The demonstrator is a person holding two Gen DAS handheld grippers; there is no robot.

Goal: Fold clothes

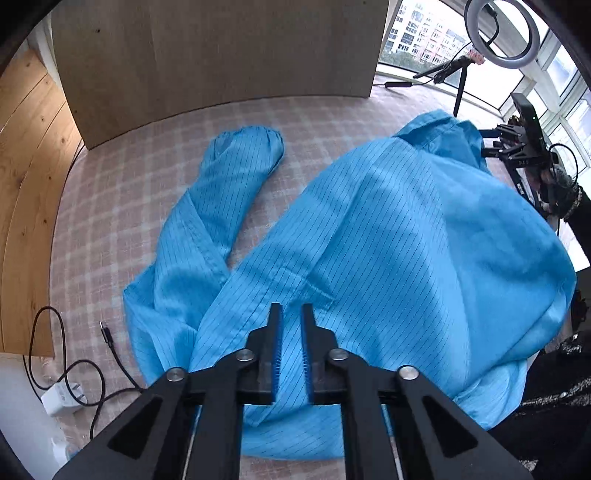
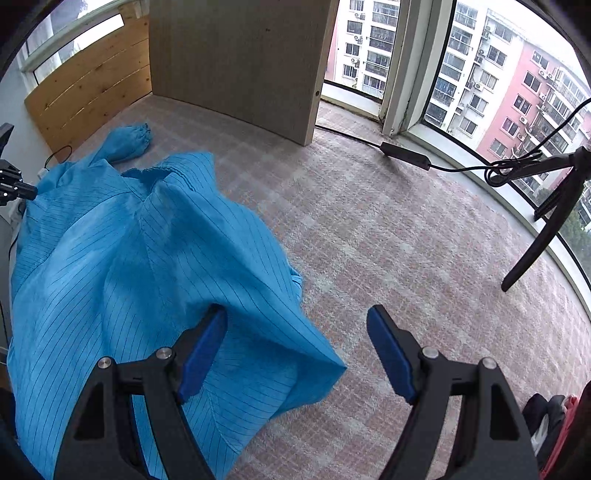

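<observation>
A blue pinstriped garment [image 1: 388,229] lies spread and rumpled on the pink checked carpet [image 1: 110,206]. One sleeve [image 1: 229,173] stretches toward the far left, and the collar [image 1: 436,129] is at the far side. My left gripper [image 1: 291,310] hovers over the near part of the garment with a narrow gap between its pads; no cloth shows pinched in it. My right gripper [image 2: 295,312] stands wide open at the garment's [image 2: 129,258] right edge. Its left finger is over a raised fold [image 2: 295,350] and its right finger over bare carpet [image 2: 406,240].
A tall beige panel [image 1: 221,48] and wooden planks [image 1: 26,166] stand behind and to the left. A black cable with a white charger [image 1: 61,400] lies at the left. A ring light [image 1: 498,33] on a tripod [image 2: 535,240] stands by the curved window [image 2: 480,74].
</observation>
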